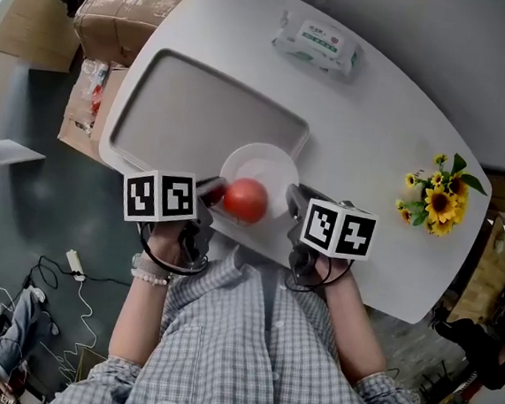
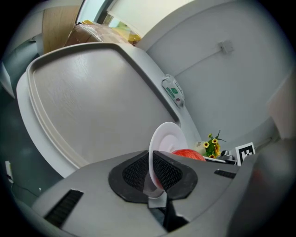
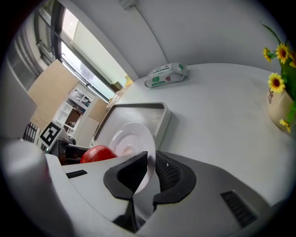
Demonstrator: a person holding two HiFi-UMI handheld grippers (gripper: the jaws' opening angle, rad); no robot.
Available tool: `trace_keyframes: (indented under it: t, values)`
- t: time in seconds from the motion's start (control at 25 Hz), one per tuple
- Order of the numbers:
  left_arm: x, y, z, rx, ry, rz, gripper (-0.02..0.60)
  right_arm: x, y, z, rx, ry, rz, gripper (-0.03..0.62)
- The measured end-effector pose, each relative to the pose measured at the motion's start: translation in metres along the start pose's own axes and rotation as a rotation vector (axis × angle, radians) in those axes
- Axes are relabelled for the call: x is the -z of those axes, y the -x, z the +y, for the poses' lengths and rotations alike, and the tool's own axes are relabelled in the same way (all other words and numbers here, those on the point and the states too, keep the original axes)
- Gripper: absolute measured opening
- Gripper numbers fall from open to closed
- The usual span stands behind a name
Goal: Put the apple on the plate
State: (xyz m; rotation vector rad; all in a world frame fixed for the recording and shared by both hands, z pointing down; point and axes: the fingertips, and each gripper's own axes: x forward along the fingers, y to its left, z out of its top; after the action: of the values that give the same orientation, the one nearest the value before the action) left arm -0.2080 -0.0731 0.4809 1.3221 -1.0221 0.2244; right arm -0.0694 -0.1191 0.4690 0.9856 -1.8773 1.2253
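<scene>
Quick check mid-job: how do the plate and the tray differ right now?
The plate is round, white and small; the tray is rectangular with rounded corners, grey and far larger. The plate carries the apple; the tray's bed is bare. The plate is clamped at its rim by the left gripper and the right gripper, one on each side; the tray lies ungripped on the table. Both are shallow with a raised rim.

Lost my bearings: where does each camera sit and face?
Head view: on the head, steeply down at the table; shirt, forearms, left tongs, right tongs show.
Left gripper view: on left tongs, seen below, facing right toward flowers.
Right gripper view: on right tongs, seen below, facing left toward tray.
All share plate and apple.
</scene>
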Motion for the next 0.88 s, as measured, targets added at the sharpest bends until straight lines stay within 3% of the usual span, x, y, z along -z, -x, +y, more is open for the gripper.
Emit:
trace_keyframes:
  t: [0.88]
  values:
    - [-0.031,0.017,0.058,-0.07,0.031,-0.046,0.034,-0.014,-0.057,0.043,-0.038,0.077,0.04,0.06]
